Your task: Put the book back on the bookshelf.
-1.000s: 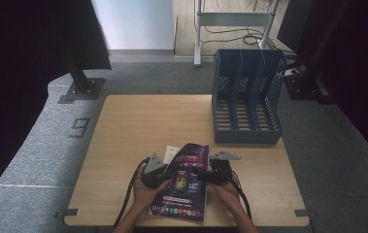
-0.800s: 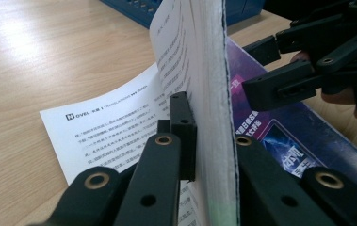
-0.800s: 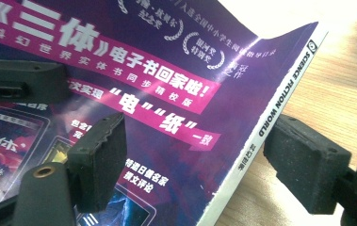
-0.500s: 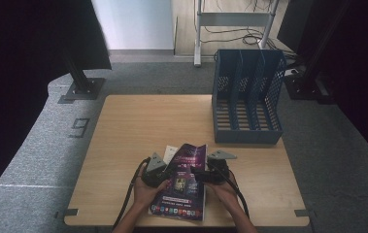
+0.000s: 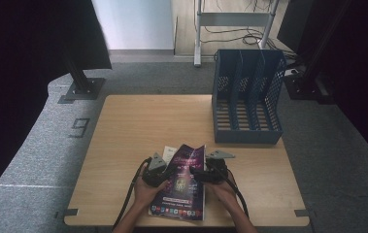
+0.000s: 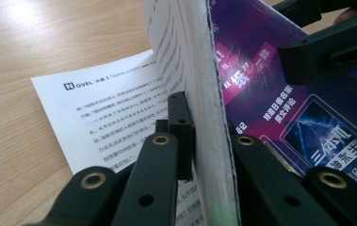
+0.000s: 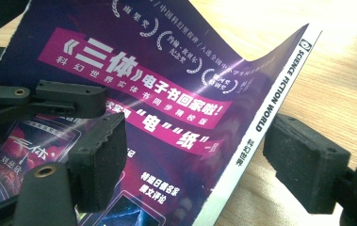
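High view: at the near edge of the pale wood-grain worktop (image 5: 123, 126) a purple magazine (image 5: 184, 189) lies between the two hands, and to its left the left gripper (image 5: 164, 174) is clamped tight on the cover's free edge. The left gripper view shows the jaws pressed together on the glossy cover and the white block of pages behind it, lifted clear of a printed inner page (image 6: 105, 113) lying flat. To the right, the right gripper (image 5: 197, 173) stands with its jaws wide, one foam pad over the cover and the other beyond the white spine (image 7: 265, 113), pressing on nothing. The step in hand looks like picking the magazine up; the next move probably calls for the right jaws to close on the spine edge so the limp, curling paper is carried from both sides. Farther right stands a blue perforated plastic file rack (image 5: 247, 97), rigid, with upright slots, the likely destination.
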A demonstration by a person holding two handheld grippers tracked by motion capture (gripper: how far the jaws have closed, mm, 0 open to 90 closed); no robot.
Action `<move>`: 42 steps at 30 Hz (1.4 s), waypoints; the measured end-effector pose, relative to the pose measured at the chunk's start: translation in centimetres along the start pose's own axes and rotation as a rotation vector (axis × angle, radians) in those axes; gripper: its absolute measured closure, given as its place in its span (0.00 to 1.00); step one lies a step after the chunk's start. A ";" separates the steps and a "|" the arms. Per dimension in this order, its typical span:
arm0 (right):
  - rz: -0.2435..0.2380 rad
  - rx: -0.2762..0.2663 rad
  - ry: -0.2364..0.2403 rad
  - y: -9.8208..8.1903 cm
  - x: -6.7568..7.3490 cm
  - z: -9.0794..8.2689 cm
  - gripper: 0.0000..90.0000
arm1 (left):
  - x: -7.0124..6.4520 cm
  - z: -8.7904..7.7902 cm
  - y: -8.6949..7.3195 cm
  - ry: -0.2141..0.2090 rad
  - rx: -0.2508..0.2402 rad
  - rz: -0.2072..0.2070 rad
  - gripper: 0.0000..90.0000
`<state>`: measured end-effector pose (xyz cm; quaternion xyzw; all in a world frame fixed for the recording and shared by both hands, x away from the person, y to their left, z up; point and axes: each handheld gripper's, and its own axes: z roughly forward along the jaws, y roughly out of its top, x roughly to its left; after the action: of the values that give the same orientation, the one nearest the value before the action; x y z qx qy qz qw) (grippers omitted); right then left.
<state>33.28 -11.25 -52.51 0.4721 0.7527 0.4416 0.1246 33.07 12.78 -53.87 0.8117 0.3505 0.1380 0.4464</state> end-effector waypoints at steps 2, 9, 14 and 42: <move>-0.002 0.003 0.000 0.0 0.0 0.2 0.25 | 0.1 0.1 -0.1 -0.002 0.006 -0.004 0.95; 0.006 0.017 0.006 0.0 -0.3 0.7 0.25 | 0.3 0.3 -0.3 -0.001 0.013 -0.017 0.95; 0.005 0.034 0.003 0.0 -0.6 1.3 0.25 | 0.3 0.4 -0.3 -0.001 0.012 -0.014 0.95; 0.013 0.068 0.023 0.0 -1.6 3.1 0.36 | 0.4 0.3 -0.2 -0.012 0.010 -0.020 0.94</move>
<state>36.03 -10.88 -54.69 0.4758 0.7656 0.4220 0.0971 33.45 12.93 -54.23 0.8113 0.3565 0.1268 0.4457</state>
